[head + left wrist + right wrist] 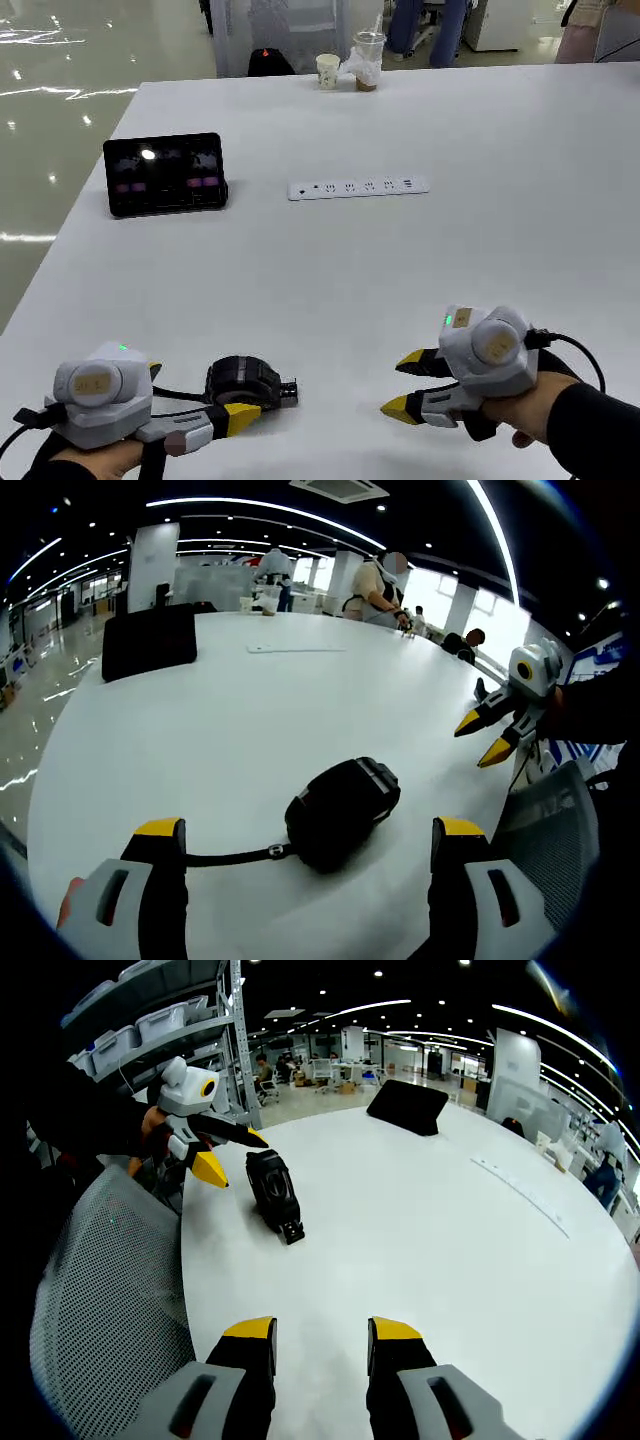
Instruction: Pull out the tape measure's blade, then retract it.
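Straddling chunky rounded black tape measure (pixel 345 810), left gripper (pixel 308 830) gapes wide, not gripping; right gripper (pixel 322 1328) narrowly parted, empty.

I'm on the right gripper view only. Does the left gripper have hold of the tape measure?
Observer: No. The left gripper is open. In the left gripper view the tape measure lies just ahead, between its jaws, and touches neither.
Operator: Is anything trailing off the far side of it? I can't see behind it.
Observer: Yes. A black strap runs from the tape measure across the table toward the jaw on that view's left.
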